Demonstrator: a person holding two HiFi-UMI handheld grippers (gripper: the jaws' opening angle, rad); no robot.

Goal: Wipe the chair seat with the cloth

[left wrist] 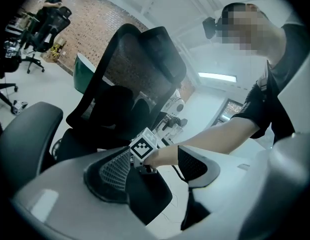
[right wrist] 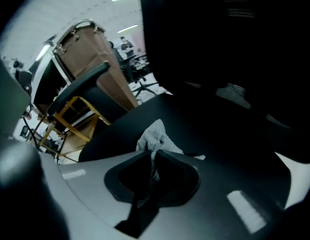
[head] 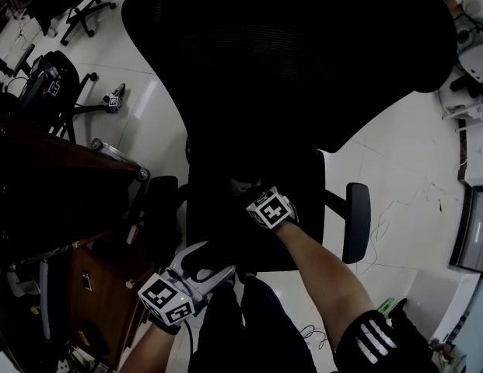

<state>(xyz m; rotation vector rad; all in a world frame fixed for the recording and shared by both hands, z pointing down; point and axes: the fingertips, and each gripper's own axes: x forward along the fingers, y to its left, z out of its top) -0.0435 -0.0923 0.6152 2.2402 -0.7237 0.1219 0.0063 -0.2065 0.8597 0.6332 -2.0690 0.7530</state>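
My right tool (right wrist: 154, 153) is clamped tight on a pinch of the cloth (right wrist: 155, 134), a pale, nubbly terry wad bunched against the middle of the chair seat (head: 303, 181). I judge the wiping is under way, though the smooth black seat shows no mark of which parts are done. My left tool (head: 206, 269) hangs at the seat's near edge, jaws apart and holding nothing.
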